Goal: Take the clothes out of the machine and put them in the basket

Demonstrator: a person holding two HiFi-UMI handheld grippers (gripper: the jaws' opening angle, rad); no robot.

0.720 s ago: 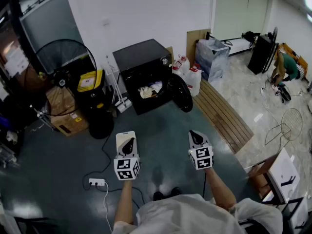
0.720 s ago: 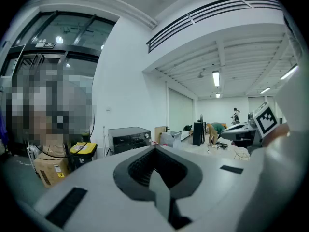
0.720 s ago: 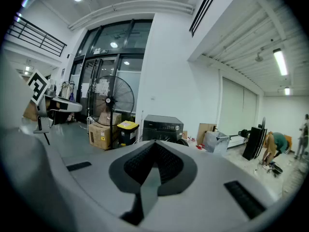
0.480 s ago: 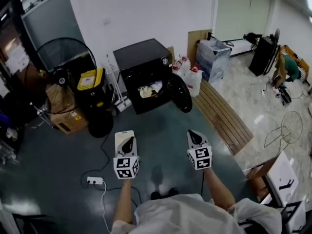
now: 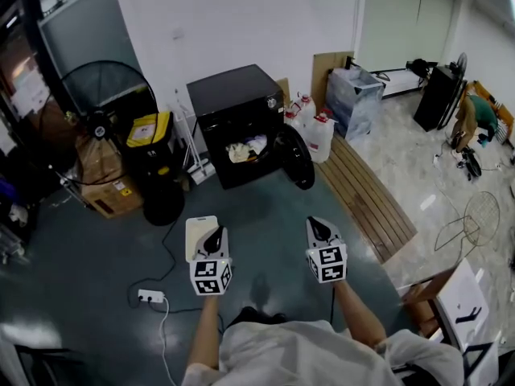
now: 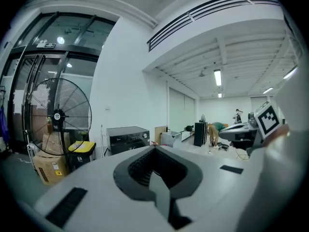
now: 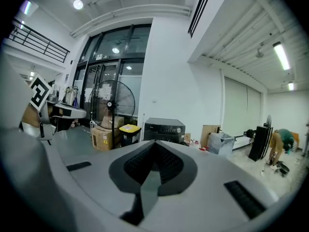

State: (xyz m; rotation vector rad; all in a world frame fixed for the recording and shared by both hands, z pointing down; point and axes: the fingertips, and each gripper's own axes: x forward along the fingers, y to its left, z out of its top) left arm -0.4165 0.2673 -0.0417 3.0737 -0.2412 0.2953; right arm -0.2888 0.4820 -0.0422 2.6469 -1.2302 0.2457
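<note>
1. The black machine (image 5: 233, 95) stands against the far wall, straight ahead of the person and well apart from both grippers, with bare dark floor (image 5: 265, 203) between.
2. Its round door (image 5: 296, 158) hangs open to the right of the opening, on the right gripper's line of approach.
3. To the left stand a big fan (image 5: 100, 111) and a yellow-lidded bin (image 5: 151, 135), clear of the path.
4. The clothes (image 5: 246, 146) lie as a pale heap inside the opening, low and ahead.
5. No basket can be picked out for certain.
6. The left gripper (image 5: 214, 236) has its jaws together on nothing. It lines up more nearly with the opening, so it is probably the better one to reach in.
7. The right gripper (image 5: 315, 227) also has its jaws together and holds nothing. It would have to pass the door's edge.
8. A power strip (image 5: 146, 296) with its cable lies on the floor at the near left, a possible trip risk.
</note>
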